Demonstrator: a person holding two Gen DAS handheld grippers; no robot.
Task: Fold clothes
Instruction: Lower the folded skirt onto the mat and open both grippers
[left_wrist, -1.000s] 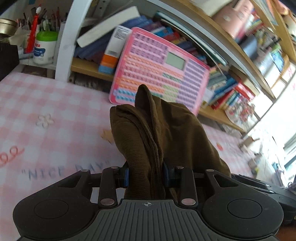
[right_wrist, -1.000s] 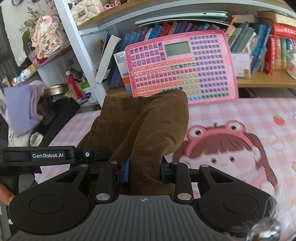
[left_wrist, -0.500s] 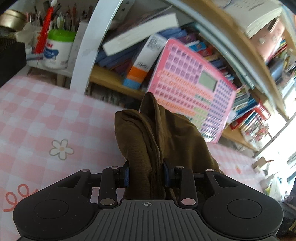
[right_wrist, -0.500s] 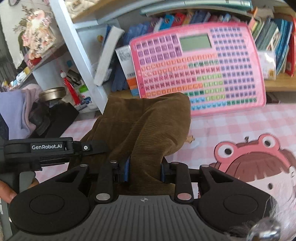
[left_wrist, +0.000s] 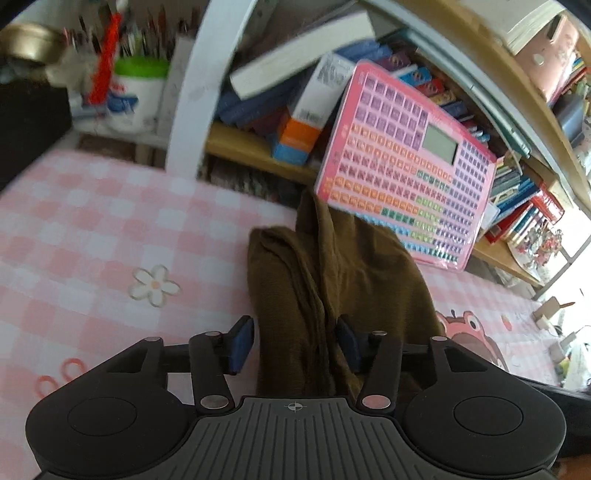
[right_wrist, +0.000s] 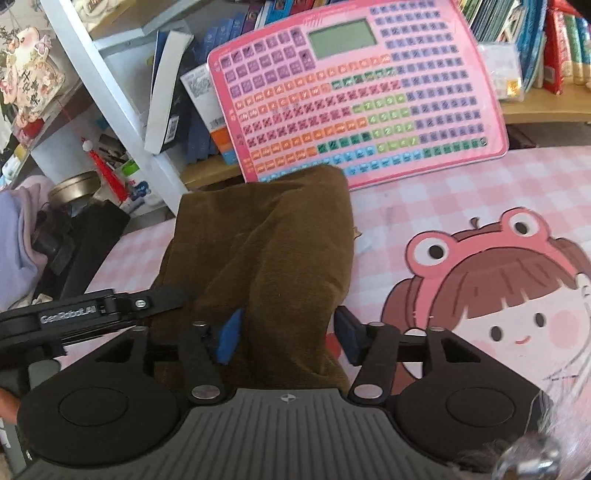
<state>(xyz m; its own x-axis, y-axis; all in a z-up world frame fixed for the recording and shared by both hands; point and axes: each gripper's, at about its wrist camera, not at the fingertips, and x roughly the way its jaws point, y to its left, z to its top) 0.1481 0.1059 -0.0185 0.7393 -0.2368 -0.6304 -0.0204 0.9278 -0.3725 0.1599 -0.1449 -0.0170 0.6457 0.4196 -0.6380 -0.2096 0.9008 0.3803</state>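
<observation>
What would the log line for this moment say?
left gripper: open | right gripper: open | brown cloth: between both, on pink mat

Both grippers parted over the brown corduroy garment (right_wrist: 266, 258): the left gripper (left_wrist: 294, 345) has its blue-padded fingers (left_wrist: 240, 343) spread either side of the cloth, and the right gripper (right_wrist: 288, 338) likewise stands apart, just beside the left.

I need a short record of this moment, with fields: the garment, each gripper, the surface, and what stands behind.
garment: brown cloth, bunched, lying on the mat between both grippers
left gripper: open, pads on either side of the cloth, gap visible on its left side
right gripper: open, cloth between its pads
surface: pink checked mat with a cartoon girl print
behind: pink keyboard toy leaning against a bookshelf
</observation>
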